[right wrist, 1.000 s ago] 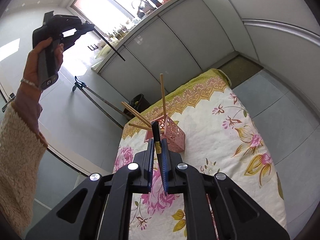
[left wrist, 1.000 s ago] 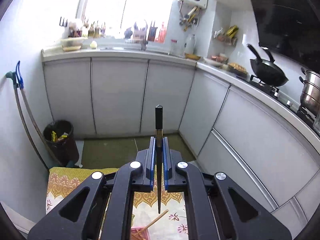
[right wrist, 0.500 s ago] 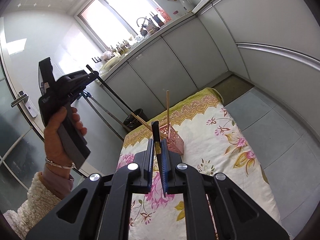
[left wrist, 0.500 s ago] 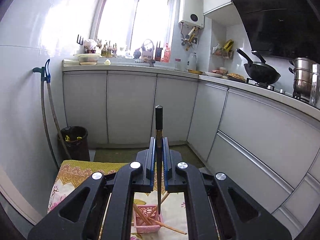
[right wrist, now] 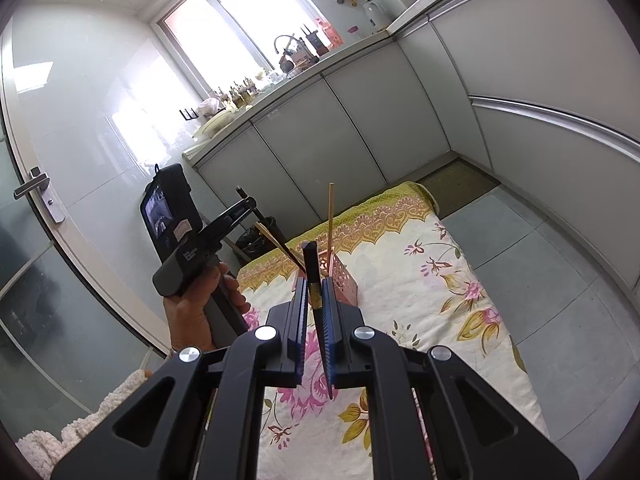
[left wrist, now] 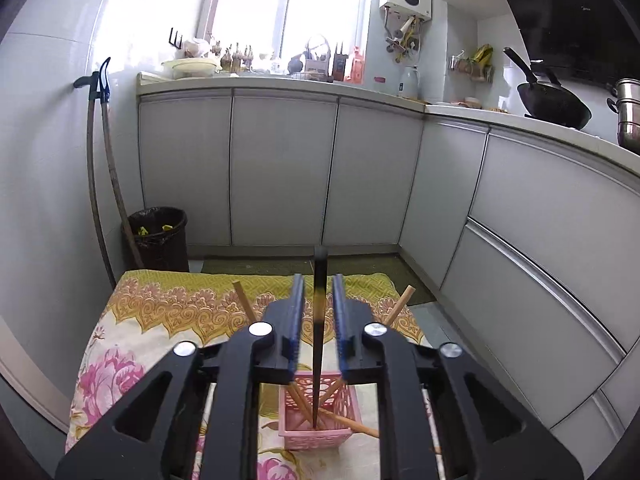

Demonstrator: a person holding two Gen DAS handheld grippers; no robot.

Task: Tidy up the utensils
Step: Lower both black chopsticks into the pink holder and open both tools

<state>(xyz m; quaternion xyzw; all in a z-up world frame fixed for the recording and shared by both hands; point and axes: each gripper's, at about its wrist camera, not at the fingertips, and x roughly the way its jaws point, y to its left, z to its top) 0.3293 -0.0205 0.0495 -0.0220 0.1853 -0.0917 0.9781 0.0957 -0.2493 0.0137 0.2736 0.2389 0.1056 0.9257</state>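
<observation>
Chopsticks are the things being sorted: several pale wooden ones (left wrist: 298, 402) lean in a small pink basket (left wrist: 318, 434) that stands on a table covered with a flowered cloth (left wrist: 116, 372), near the cloth's far, gold-patterned end. The left gripper (left wrist: 317, 288) hovers right above the basket, its jaws opening, with a dark chopstick (left wrist: 320, 320) standing upright in the gap between the blue pads; neither pad presses on it, and its thin tip reaches down into the basket among the wooden ones. From the right wrist view, a hand (right wrist: 196, 312) holds that left gripper's handle at the near left of the table, a fleecy sleeve (right wrist: 80, 432) below it. The right gripper (right wrist: 316, 292) is held nearer, its jaws narrowed onto a second dark chopstick (right wrist: 314, 280) that sticks up past the fingertips. Beyond the table stand grey kitchen cabinets (left wrist: 280, 168) and a dark waste bin (left wrist: 158, 236) at the far left.
</observation>
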